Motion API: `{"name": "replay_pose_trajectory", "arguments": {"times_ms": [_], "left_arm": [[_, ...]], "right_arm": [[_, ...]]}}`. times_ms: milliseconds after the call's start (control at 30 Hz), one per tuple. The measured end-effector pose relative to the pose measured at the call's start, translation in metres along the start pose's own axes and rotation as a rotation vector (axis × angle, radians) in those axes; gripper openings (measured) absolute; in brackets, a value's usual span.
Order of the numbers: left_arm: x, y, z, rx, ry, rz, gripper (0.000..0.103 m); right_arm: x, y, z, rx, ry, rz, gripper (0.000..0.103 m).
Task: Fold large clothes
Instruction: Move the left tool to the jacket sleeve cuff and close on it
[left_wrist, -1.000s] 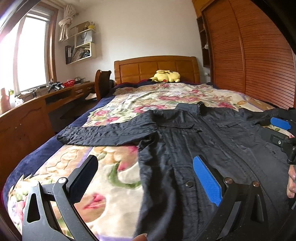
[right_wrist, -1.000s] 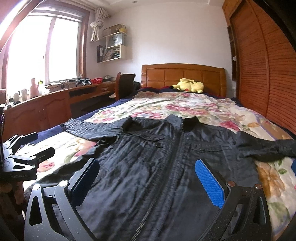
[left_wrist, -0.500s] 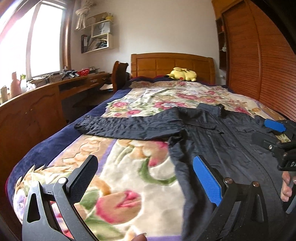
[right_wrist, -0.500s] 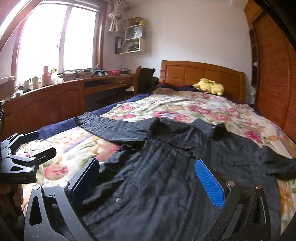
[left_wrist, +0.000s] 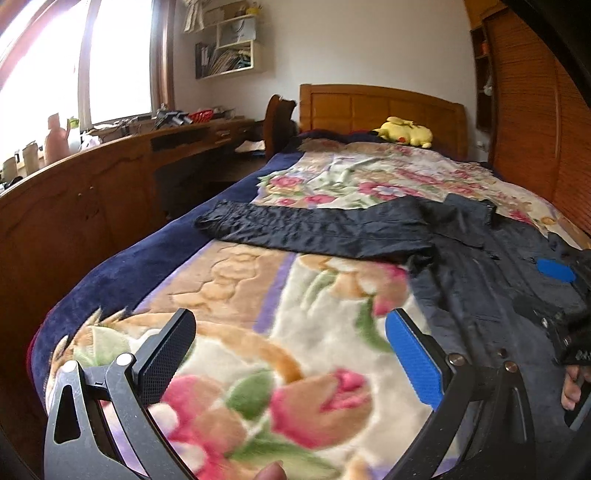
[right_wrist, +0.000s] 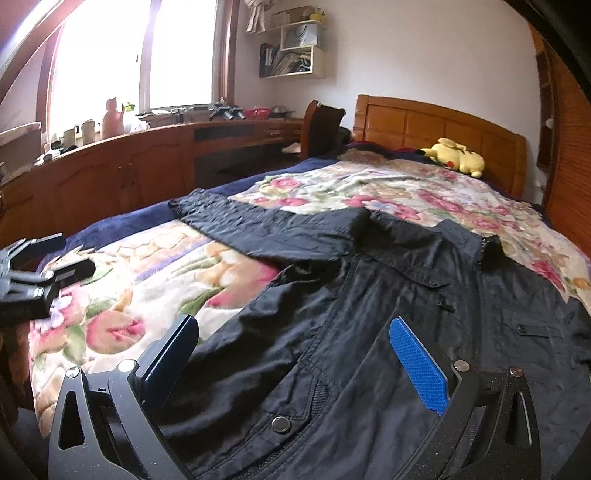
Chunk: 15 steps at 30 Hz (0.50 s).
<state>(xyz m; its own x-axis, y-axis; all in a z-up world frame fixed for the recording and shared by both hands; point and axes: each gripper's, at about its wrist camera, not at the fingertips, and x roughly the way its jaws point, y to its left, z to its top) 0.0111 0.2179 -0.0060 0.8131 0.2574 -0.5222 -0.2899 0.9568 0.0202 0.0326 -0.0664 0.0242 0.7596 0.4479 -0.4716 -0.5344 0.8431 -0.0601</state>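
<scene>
A dark navy jacket (right_wrist: 388, 317) lies front-up and flat on the floral blanket, collar toward the headboard. Its left sleeve (left_wrist: 314, 230) stretches straight out toward the desk side. In the left wrist view my left gripper (left_wrist: 288, 354) hangs open above bare blanket, left of the jacket's side edge. My right gripper (right_wrist: 295, 350) is open above the jacket's lower front near a snap button, and it also shows at the right edge (left_wrist: 557, 291) of the left wrist view. The left gripper appears at the left edge (right_wrist: 40, 273) of the right wrist view.
The floral blanket (left_wrist: 258, 306) covers the bed. A wooden desk (left_wrist: 74, 206) runs along the left and a chair (right_wrist: 321, 125) stands by the wooden headboard (right_wrist: 436, 129). A yellow plush toy (right_wrist: 456, 157) lies near the headboard. A slatted wardrobe (left_wrist: 535, 122) lines the right.
Both grippers have shifted left toward the desk side. The left one went from over the jacket's edge to over bare blanket. Both stayed open; the jacket has not moved.
</scene>
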Motion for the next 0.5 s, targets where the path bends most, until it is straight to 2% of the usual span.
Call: {"name": "replay_pose_trajectory", "arguments": {"times_ms": [100, 333, 500], "left_arm": [[0.010, 0.015, 0.007, -0.003, 0.007, 0.000, 0.103], [0.056, 0.043, 0.025, 0.065, 0.062, 0.069, 0.103], [0.092, 0.059, 0.035, 0.050, 0.113, 0.064, 0.103]], "right_arm": [[0.002, 0.001, 0.000, -0.001, 0.011, 0.005, 0.103], [0.001, 0.008, -0.002, -0.003, -0.001, 0.002, 0.103], [0.009, 0.008, -0.004, 0.007, 0.008, 0.003, 0.103]]}}
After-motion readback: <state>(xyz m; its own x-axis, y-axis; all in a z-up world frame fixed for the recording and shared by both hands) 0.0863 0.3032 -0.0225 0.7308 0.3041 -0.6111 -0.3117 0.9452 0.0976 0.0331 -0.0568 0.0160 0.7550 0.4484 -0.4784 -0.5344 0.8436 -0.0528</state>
